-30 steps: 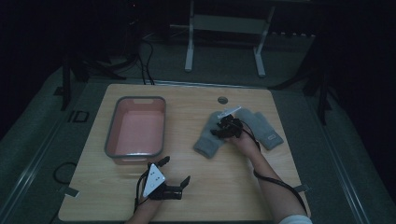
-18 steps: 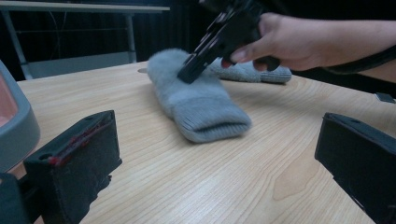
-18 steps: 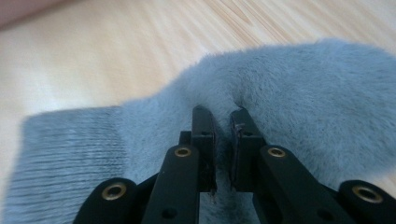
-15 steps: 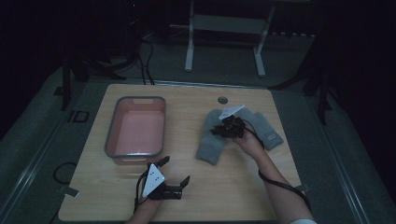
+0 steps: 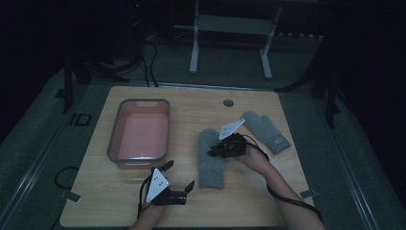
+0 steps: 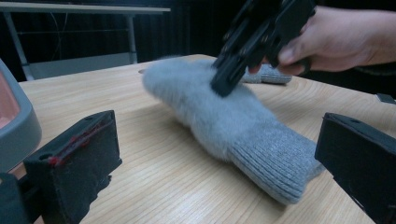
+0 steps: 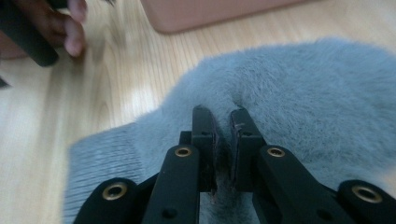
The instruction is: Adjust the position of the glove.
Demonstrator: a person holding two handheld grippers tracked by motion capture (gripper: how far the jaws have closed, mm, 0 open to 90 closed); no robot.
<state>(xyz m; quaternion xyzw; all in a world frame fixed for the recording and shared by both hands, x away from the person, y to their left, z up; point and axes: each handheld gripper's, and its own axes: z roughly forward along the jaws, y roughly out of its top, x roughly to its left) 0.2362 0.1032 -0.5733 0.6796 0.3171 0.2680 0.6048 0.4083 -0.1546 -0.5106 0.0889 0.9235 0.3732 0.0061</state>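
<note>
Pinched shut within the last second, the right gripper [image 5: 229, 147] has dragged the near grey mitten [image 5: 211, 160] with it toward the pink tub [image 5: 139, 135]; the mitten now lies closer to the tub than it did a second ago, and its partner stays behind. In the right gripper view the two fingers [image 7: 204, 140] stand pressed together on a fold of fuzzy fabric at the mitten's middle, a shallow pinch that suits sliding or lifting a limp thing by one gathered ridge. The ribbed cuff trails toward the person, probably because the grip sits nearer the fingertip end. The left gripper [image 5: 178, 188] rests on the counter [image 5: 191, 100] just in front of the tub, fingers [image 6: 74, 158] spread wide and facing the mitten, seemingly ready to take the cuff. The second mitten [image 5: 266, 131] lies on the far side of the first from the tub, untouched.
</note>
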